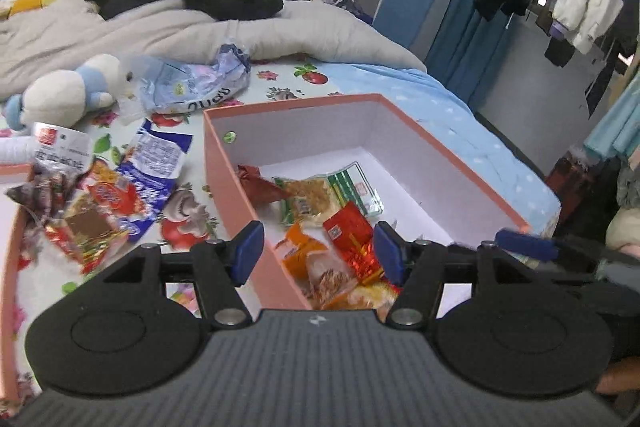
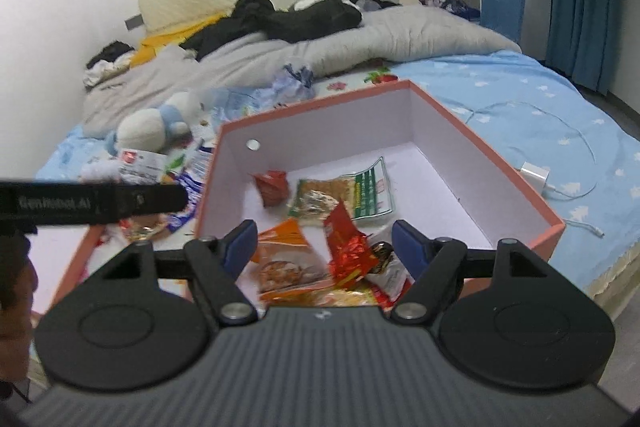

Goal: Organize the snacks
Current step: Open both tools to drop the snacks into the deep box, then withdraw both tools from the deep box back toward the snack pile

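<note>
A pink box [image 1: 224, 183] with white inside sits on the bed; it also shows in the right wrist view [image 2: 516, 183]. Inside lie several snack packets: an orange packet [image 1: 308, 251], a red foil packet [image 1: 350, 231], a yellow cracker pack [image 1: 308, 201] and a green-white packet [image 2: 370, 187]. My left gripper [image 1: 318, 251] is open and empty, above the box's near left wall. My right gripper [image 2: 324, 247] is open and empty above the box's near end, over the red foil packet [image 2: 348, 247]. More snack packets [image 1: 96, 211] lie left of the box.
A pink lid [image 1: 10, 267] lies at the far left. A plush toy [image 1: 68, 91] and a crumpled plastic bag [image 1: 192, 83] lie behind the snacks. A grey duvet [image 2: 320, 47] with black clothes covers the bed's far end. A white charger [image 2: 534, 173] with cable lies right of the box.
</note>
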The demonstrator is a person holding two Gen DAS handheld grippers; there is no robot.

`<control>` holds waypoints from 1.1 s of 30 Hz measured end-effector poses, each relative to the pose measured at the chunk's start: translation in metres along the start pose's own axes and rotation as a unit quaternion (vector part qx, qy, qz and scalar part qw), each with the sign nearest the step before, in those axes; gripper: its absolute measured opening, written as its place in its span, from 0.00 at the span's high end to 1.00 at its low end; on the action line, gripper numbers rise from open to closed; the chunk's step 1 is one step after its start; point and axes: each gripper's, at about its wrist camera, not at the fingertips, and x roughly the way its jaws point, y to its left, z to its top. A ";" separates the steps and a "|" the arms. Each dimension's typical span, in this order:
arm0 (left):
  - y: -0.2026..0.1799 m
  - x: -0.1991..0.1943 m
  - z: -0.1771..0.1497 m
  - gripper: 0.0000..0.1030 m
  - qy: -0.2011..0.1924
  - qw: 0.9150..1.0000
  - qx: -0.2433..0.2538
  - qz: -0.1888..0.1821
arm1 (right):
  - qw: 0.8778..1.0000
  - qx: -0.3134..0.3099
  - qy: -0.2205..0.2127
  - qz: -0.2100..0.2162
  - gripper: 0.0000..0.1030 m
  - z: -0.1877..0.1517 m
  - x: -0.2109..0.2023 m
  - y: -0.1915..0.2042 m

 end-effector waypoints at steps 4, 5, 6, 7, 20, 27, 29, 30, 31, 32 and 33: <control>0.000 -0.033 -0.010 0.36 -0.010 1.000 0.003 0.010 | 1.000 -0.004 -0.020 0.012 0.26 0.004 -0.021 0.013; 0.002 -0.040 -0.012 0.36 -0.013 1.000 0.001 0.013 | 1.000 -0.008 -0.025 0.014 0.26 0.005 -0.025 0.017; 0.004 -0.048 -0.014 0.36 -0.017 1.000 -0.004 0.016 | 0.999 -0.010 -0.029 0.017 0.26 0.006 -0.029 0.020; 0.006 -0.056 -0.015 0.36 -0.021 1.000 -0.009 0.019 | 0.999 -0.010 -0.032 0.021 0.26 0.006 -0.032 0.023; 0.041 -0.127 -0.040 0.36 -0.044 0.994 -0.050 0.088 | 0.997 -0.027 -0.043 0.064 0.26 -0.021 -0.057 0.068; 0.048 -0.140 -0.073 0.36 -0.023 0.991 -0.066 0.116 | 0.995 -0.050 -0.033 0.081 0.26 -0.045 -0.062 0.093; 0.053 -0.144 -0.083 0.35 -0.021 0.989 -0.078 0.120 | 0.994 -0.068 -0.025 0.087 0.26 -0.052 -0.061 0.101; 0.055 -0.144 -0.086 0.35 -0.020 0.988 -0.084 0.127 | 0.993 -0.069 -0.022 0.091 0.26 -0.054 -0.060 0.103; 0.058 -0.144 -0.090 0.34 -0.020 0.987 -0.088 0.134 | 0.993 -0.067 -0.018 0.096 0.26 -0.056 -0.059 0.103; 0.059 -0.143 -0.094 0.34 -0.020 0.986 -0.091 0.135 | 0.993 -0.068 -0.017 0.099 0.26 -0.058 -0.059 0.104; 0.061 -0.141 -0.097 0.34 -0.018 0.986 -0.096 0.134 | 0.993 -0.069 -0.017 0.099 0.26 -0.059 -0.059 0.104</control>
